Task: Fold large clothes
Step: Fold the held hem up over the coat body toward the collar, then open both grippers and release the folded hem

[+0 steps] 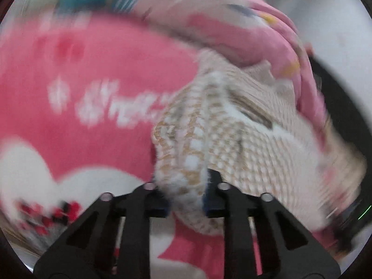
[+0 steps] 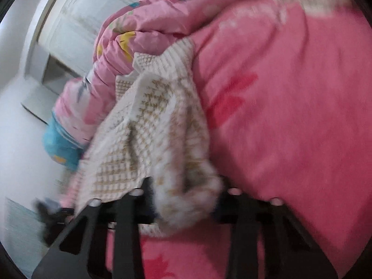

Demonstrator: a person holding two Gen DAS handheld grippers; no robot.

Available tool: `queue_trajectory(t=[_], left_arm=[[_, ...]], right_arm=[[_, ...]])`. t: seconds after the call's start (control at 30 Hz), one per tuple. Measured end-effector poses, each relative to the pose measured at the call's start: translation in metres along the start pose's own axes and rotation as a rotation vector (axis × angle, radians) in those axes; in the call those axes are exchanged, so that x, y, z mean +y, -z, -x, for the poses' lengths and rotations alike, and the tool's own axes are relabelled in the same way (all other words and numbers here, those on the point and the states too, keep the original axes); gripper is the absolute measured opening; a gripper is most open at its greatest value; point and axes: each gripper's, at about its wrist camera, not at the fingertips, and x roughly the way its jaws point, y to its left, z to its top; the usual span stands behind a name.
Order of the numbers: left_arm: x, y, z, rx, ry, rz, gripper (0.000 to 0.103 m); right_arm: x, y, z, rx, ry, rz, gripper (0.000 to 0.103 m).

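- Pink fleece blanket (image 1: 97, 65) with white lettering covers the bed; a pink quilted duvet (image 2: 130, 53) is heaped behind, white door (image 2: 76, 23) beyond.
- Your left gripper (image 1: 187, 200) is clamped on a bunched edge of the cream-and-tan knit sweater (image 1: 232, 134).
- Your right gripper (image 2: 186, 205) is clenched on another fuzzy edge of it.
- Sweater hangs rumpled between the tongs, draped toward the duvet.
- Both views blurred.
- Progress: early. No flat spread or crease visible, so every fold looks left to do.

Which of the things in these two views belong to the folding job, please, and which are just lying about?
Part of the job:
- cream and tan checked knit garment
- left tool, gripping it
- right tool, gripping it

Lying about:
- bright pink fleece blanket with white lettering
- pale pink quilted duvet
- white panelled door
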Motion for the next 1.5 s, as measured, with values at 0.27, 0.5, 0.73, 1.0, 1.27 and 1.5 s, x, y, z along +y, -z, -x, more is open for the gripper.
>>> queue_trajectory(t=[0.27,0.5,0.73,1.0,1.27,1.5], left_arm=[[-0.063,0.009,0.089,-0.153,-0.028,-0.251,0.009],[-0.039,0.058,0.135,-0.053,0.099,-0.154,0.016],[0.062,0.107,0.073,0.243,0.161,0.235,0.048],[0.057,0.081,0.114,0.034,0.161,0.147,0.055],[-0.04,0.06,0.096,-0.005,0.204,-0.175,0.054],[-0.068,0.077,0.043,0.164,0.283,-0.206,0.053]], right_arm=[[0.037,-0.022,0.071,-0.155,0.03,0.21,0.01],[-0.012,-0.002,0.131,-0.078,-0.039,0.238,0.016],[-0.138,0.019,0.111,0.121,-0.181,-0.212,0.043],[-0.126,0.007,0.166,-0.034,-0.092,-0.172,0.058],[0.018,0.025,0.09,0.133,0.005,0.286,0.066],[0.064,0.045,0.021,0.237,0.062,0.424,0.066]])
